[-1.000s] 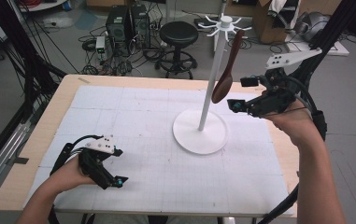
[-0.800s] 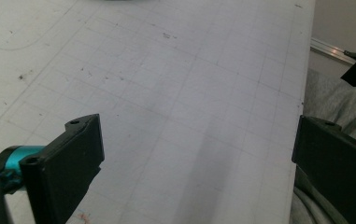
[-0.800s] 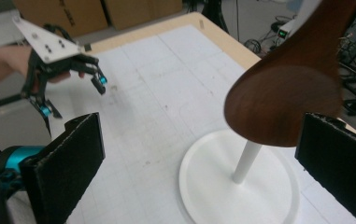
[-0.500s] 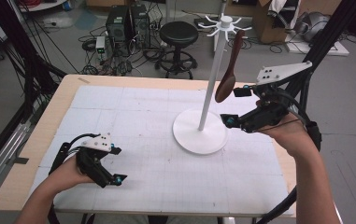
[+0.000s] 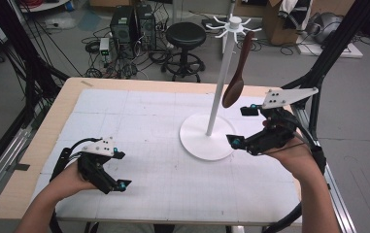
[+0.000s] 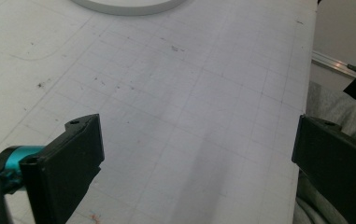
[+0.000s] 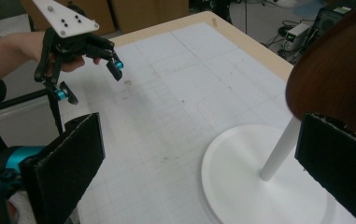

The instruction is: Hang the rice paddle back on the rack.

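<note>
Spoon [image 5: 236, 73] hangs on the rack [image 5: 220, 82] near the table's right edge, your right gripper [image 5: 241, 127] wide and empty beside it, left gripper [image 5: 119, 170] wide too, so hanging looks done

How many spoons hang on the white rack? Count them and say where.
1. A brown wooden spoon hangs bowl-down from a hook at the top of the white rack, above the open right claw. No other hooks visibly carry anything.

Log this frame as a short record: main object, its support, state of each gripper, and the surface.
object: brown wooden spoon, hanging from a hook
support: white stand with round base, on the mat
right gripper: open, holding nothing, beside the spoon's bowl
left gripper: open, holding nothing, low over the mat near its front left
surface: white gridded mat on a wooden table
</note>
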The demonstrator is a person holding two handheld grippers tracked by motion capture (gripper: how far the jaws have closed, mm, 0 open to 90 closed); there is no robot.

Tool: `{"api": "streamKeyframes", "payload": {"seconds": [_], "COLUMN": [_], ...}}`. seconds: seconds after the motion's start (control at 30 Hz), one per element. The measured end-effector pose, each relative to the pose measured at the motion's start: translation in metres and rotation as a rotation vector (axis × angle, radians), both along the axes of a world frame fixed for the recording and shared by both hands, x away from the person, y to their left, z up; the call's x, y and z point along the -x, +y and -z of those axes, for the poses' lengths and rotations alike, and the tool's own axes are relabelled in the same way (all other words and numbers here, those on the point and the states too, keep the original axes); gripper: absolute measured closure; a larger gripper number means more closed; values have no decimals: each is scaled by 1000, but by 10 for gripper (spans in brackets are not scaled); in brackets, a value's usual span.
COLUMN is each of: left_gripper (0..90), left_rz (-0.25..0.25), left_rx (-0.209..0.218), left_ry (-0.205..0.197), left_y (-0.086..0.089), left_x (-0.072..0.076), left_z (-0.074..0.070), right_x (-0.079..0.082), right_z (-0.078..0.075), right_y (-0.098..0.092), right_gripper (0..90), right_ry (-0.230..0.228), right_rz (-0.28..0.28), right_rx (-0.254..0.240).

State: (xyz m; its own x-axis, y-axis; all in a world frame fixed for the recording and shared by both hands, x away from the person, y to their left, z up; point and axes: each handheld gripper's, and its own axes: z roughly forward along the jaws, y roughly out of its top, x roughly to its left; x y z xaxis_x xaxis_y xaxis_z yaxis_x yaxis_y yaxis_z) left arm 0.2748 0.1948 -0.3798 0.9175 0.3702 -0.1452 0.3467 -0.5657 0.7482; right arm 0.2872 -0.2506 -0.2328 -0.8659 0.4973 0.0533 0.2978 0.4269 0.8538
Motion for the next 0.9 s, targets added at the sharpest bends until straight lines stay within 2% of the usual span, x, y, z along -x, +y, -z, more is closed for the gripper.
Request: {"api": "streamKeyframes", "payload": {"seconds": [0.43,0.7,0.9], "left_gripper": [17,17,17], "left_rz": [-9,-14,-24], "left_rx": [-1,-3,-8], "left_ry": [-5,-4,-14], "left_y": [2,2,3], "left_x": [0,0,0], "left_z": [0,0,0], "right_x": [15,17,18], "right_z": [45,73,89], "right_y": [3,8,10], "right_gripper": [3,3,3], "right_ry": [-5,25,42], "right_rz": [6,-3,-1], "right_rx": [-29,-56,-68]}}
